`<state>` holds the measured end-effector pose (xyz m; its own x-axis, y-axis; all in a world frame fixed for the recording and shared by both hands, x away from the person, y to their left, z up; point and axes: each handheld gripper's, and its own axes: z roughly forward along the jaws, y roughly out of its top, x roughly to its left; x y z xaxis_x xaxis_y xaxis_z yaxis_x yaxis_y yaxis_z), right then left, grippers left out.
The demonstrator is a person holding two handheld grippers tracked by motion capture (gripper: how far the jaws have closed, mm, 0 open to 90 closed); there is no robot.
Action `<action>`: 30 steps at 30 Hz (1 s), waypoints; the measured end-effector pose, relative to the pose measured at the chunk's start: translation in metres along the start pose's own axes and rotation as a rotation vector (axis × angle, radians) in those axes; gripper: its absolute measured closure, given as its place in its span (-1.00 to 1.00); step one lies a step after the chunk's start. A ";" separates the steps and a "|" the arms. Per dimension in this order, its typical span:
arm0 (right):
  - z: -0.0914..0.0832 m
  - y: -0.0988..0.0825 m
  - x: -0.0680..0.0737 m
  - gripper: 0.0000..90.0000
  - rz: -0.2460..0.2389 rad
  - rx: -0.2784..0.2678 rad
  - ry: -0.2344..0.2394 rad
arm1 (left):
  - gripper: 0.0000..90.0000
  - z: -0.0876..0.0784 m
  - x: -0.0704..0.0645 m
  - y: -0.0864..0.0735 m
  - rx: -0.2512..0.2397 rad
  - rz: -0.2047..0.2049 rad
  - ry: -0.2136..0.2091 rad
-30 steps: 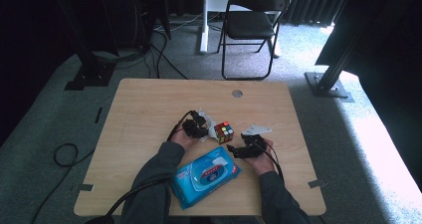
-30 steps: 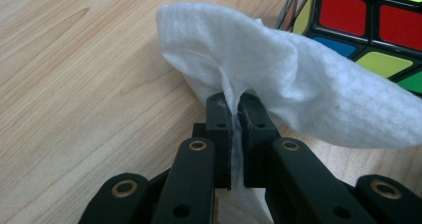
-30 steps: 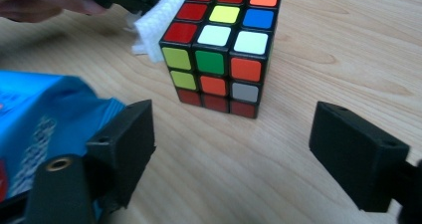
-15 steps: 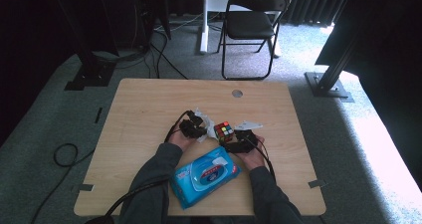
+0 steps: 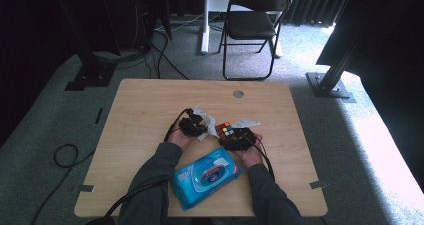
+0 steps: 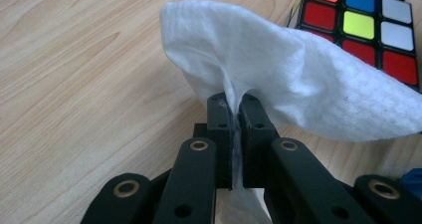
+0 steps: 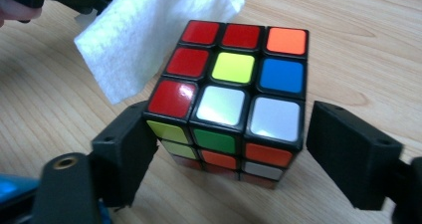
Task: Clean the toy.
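Observation:
A scrambled Rubik's cube (image 5: 224, 130) (image 7: 234, 94) stands on the wooden table (image 5: 145, 110), red and yellow stickers up. My right gripper (image 5: 231, 137) (image 7: 236, 139) straddles it. Its jaws have just been closing with the cube between them; the left jaw sits at the cube's edge and a gap shows at the right jaw. My left gripper (image 5: 197, 127) (image 6: 234, 109) is shut on a white wipe (image 6: 278, 64) (image 7: 144, 30), pinched between its pads. The wipe hangs beside the cube (image 6: 368, 25), at its left side.
A blue pack of wet wipes (image 5: 206, 177) lies near the table's front edge between the person's forearms. A round hole (image 5: 238, 93) sits near the far edge. A folding chair (image 5: 255, 25) and cables stand on the floor beyond the table.
The right gripper has moved left up to the cube and now has it between its jaws. The left gripper with the wipe has stayed put.

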<state>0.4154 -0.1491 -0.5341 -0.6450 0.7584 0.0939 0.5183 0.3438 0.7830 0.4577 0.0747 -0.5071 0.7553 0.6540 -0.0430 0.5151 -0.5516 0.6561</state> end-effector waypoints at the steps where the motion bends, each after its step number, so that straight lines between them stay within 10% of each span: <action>1: 0.001 0.000 0.000 -0.49 0.000 -0.001 0.006 | 0.90 -0.001 0.000 0.000 -0.002 0.000 0.001; 30: 0.000 -0.001 -0.005 -0.24 -0.046 -0.008 -0.001 | 0.90 -0.008 0.001 0.005 -0.027 0.007 -0.005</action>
<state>0.4186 -0.1534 -0.5359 -0.6672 0.7427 0.0567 0.4835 0.3738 0.7915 0.4579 0.0768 -0.4976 0.7606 0.6478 -0.0420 0.4990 -0.5420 0.6762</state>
